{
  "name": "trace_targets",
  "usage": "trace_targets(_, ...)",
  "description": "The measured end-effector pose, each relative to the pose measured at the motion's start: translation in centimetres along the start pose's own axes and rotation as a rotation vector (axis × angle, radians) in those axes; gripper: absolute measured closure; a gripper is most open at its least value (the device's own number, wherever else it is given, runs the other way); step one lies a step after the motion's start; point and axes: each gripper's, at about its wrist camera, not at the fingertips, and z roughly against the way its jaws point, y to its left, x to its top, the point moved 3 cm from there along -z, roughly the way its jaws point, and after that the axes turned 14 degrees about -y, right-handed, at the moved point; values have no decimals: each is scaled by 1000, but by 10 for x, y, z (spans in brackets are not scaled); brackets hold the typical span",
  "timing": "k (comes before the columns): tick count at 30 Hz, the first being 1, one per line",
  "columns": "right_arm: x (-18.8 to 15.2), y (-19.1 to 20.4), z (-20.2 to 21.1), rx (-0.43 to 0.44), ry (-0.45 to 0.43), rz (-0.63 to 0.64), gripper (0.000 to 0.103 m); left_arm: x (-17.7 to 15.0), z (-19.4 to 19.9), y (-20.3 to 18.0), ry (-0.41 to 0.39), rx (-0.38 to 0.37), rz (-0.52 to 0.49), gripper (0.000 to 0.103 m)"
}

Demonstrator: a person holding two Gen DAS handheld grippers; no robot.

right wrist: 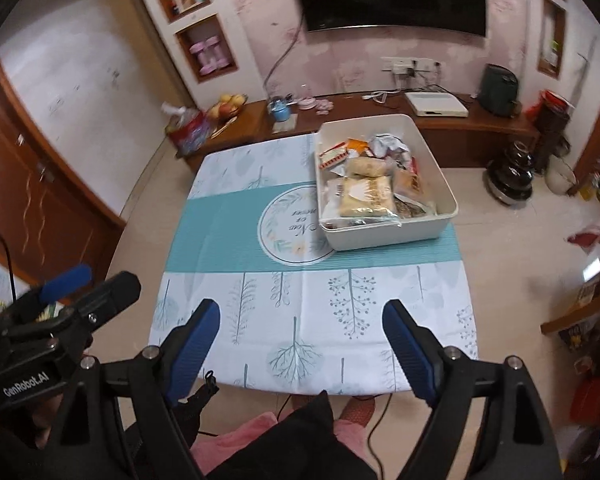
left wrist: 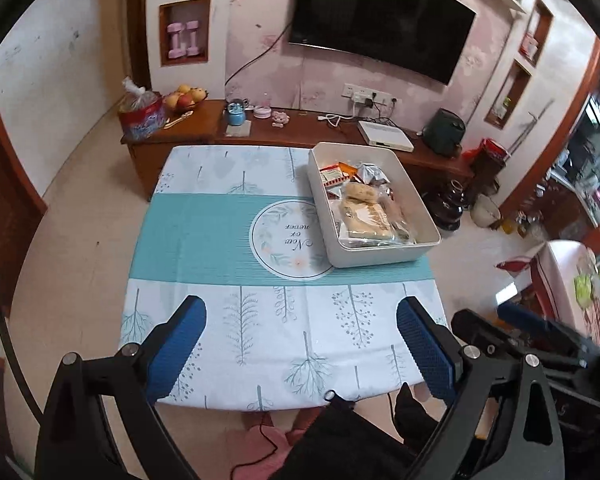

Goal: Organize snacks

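Note:
A white plastic bin (left wrist: pixel 430 216) (right wrist: pixel 440 176) stands on the far right part of the table, filled with several snack packets (left wrist: pixel 366 216) (right wrist: pixel 364 196). My left gripper (left wrist: pixel 300 320) is open and empty, held above the table's near edge. My right gripper (right wrist: pixel 300 320) is open and empty too, also above the near edge. Each gripper shows at the side of the other's view: the right one in the left wrist view (left wrist: pixel 532 320), the left one in the right wrist view (right wrist: pixel 68 284).
The table carries a white and teal cloth (left wrist: pixel 204 240) (right wrist: pixel 220 232). Behind it runs a low wooden cabinet (left wrist: pixel 300 128) with a fruit bowl (left wrist: pixel 184 98), a blue jar and a white box. A TV (left wrist: pixel 380 16) hangs above. Pots stand on the floor at right.

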Motion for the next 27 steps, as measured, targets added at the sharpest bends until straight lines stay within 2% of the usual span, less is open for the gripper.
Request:
trace_targets(2,-5,0,2,-13,-19,-21,19,-2,3,4,-20,63,-7,7)
trace_targets(5,-9,3,3,-22,-42,-5,19,-4,8,7,-60,110,-3,7)
trace_targets(8,-12,5,3,-24,-68,6,18,-6,10,11,-81,168,-16,0)
trace_targets(11,-12,6,2,-27,-78,12,5,-6,14,16,-95,223,-27,0)
trace_targets(13,-12,9,3,-28,-86,26,1,-6,13,18,-90,271,-45,0)
trace_targets(18,-10,16,5,-18,-109,47,1,-5,13,19,-88,307,-73,0)
trace_targets(27,-6,17,2,-1,-113,41,0,1,16,17,-115,306,-91,0)
